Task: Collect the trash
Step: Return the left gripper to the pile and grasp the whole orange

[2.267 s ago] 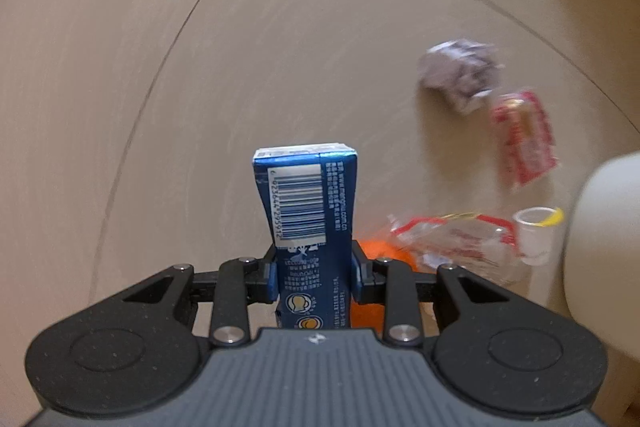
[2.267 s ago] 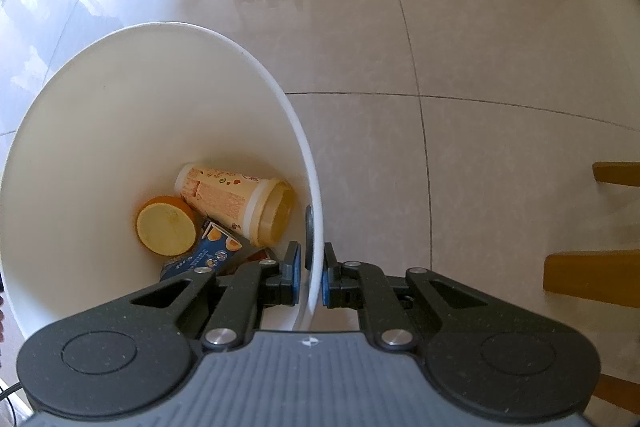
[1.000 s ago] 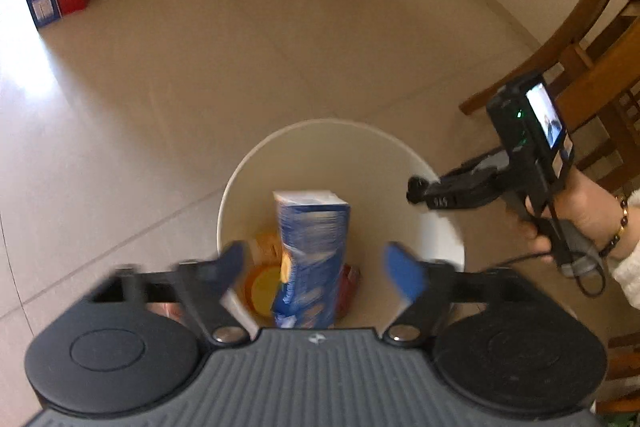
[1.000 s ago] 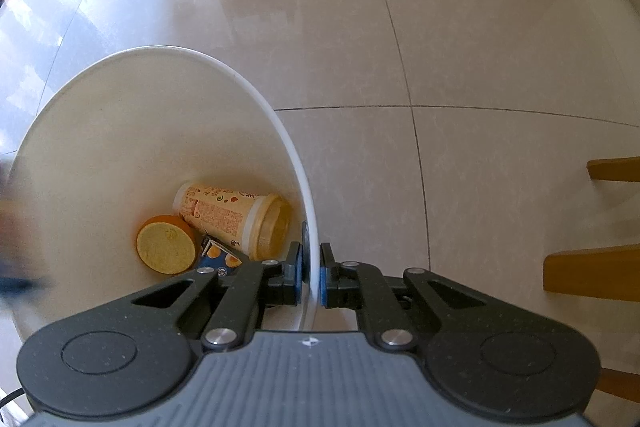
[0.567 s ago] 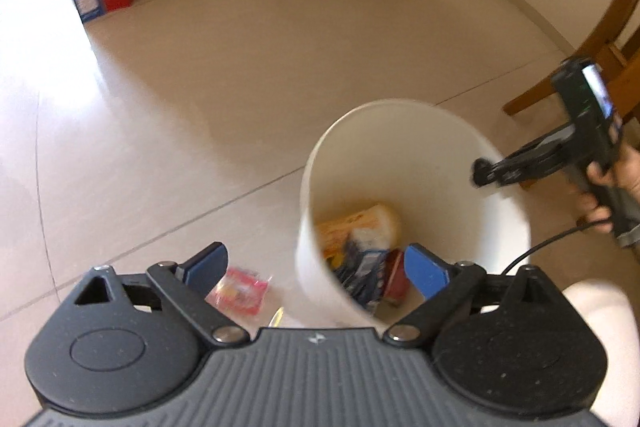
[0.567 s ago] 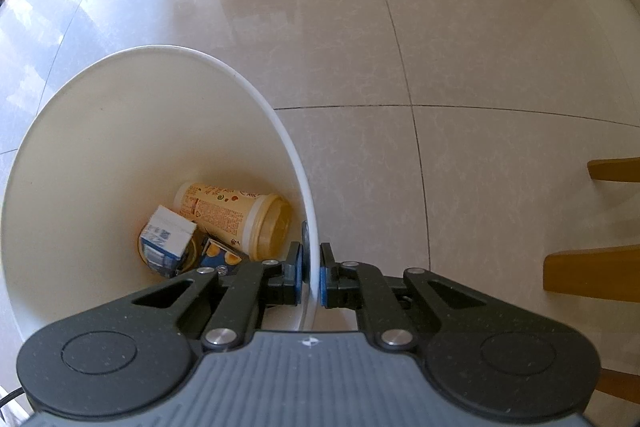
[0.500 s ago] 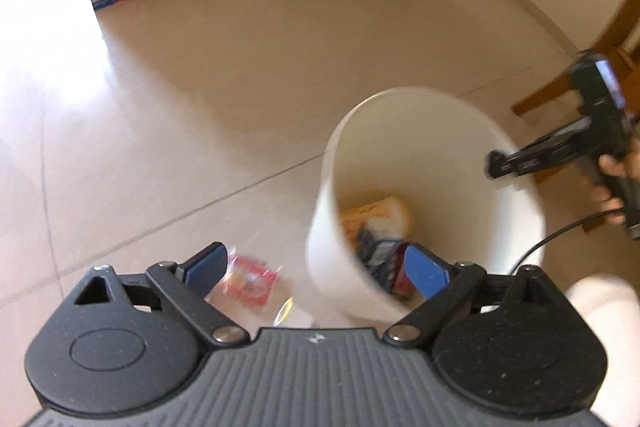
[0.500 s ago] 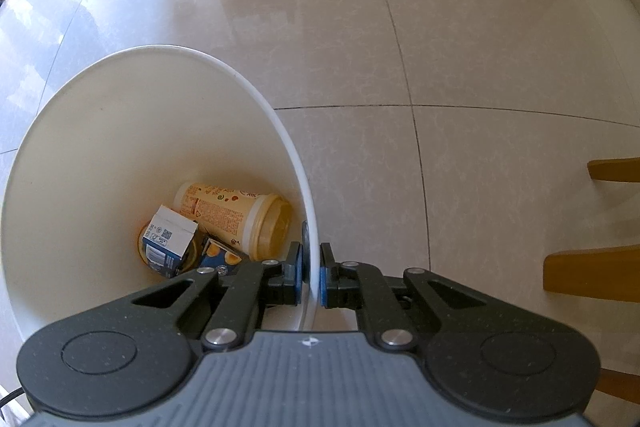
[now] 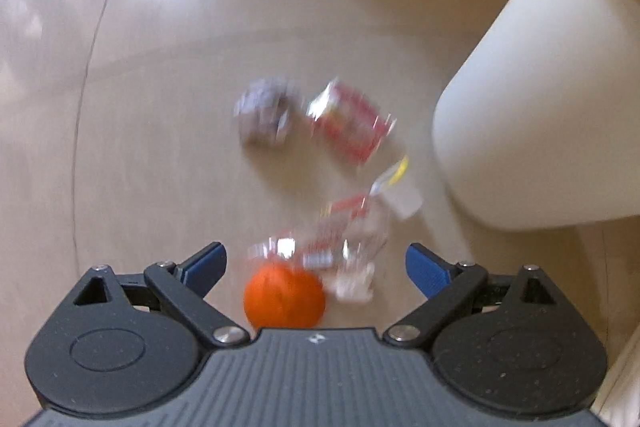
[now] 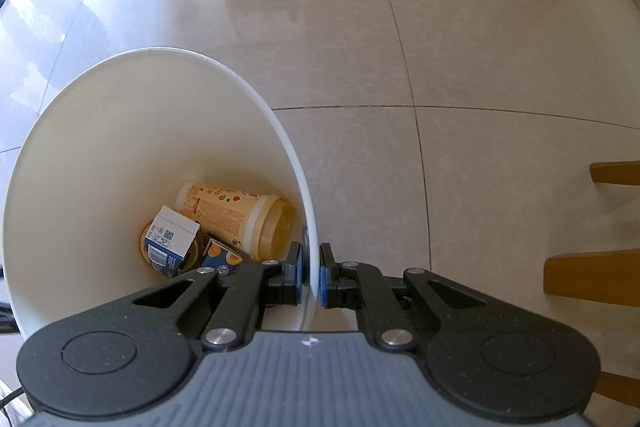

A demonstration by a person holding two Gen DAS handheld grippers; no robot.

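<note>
Orange ball [image 9: 284,297]: seen on the floor, near, between the wide-open, empty left tongs [image 9: 316,263].
White bin [image 10: 298,195]: rim clamped by right tongs [image 10: 311,277].
Nearer hand: left.

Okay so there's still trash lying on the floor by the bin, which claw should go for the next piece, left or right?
Left. The left claw is open and empty, right above the orange ball and wrappers. The right claw is shut on the bin's rim, holding it.
</note>
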